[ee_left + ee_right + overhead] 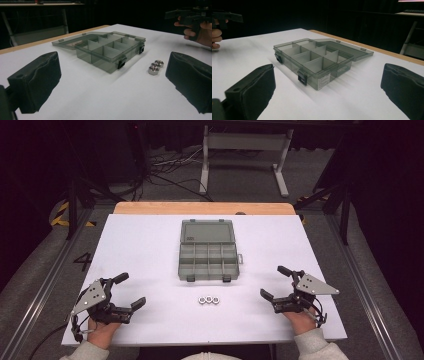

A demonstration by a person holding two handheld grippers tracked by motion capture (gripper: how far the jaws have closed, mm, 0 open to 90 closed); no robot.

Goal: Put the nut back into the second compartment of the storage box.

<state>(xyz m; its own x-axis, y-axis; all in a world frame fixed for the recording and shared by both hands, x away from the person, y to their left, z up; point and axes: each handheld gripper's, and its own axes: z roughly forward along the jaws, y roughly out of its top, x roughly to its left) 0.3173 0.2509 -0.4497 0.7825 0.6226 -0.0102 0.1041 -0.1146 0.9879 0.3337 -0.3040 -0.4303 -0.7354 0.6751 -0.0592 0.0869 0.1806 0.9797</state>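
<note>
I hold both claws low over the near part of the white worktop (150, 250), one at each front corner, with wide bare surface around them. My left claw (129, 291) sits near the front left edge, its jaws spread wide and holding nothing. My right claw (275, 282) mirrors it near the front right edge, jaws likewise spread and empty. A broad strip of open white lies between the two claws, broken by the three nuts (209, 299) in a short row, touching one another, just in front of the organiser box (208, 261).

The box stands at the middle of the worktop, well apart from both side edges. It is smoky grey, see-through plastic, with its lid (208, 231) thrown back flat toward the far side. The tray is split by thin dividers into two rows of compartments, and two dark latches sit on its near wall. From the right gripper view a small label shows on one side wall; I cannot read it. The nuts are bright metal, six-sided.

Beyond the white sheet a wooden rim (200, 208) shows at the far edge. In my left gripper view the rearmost nut is partly hidden behind the other two. The floor cables and frame legs past the worktop are dim and hard to make out.
</note>
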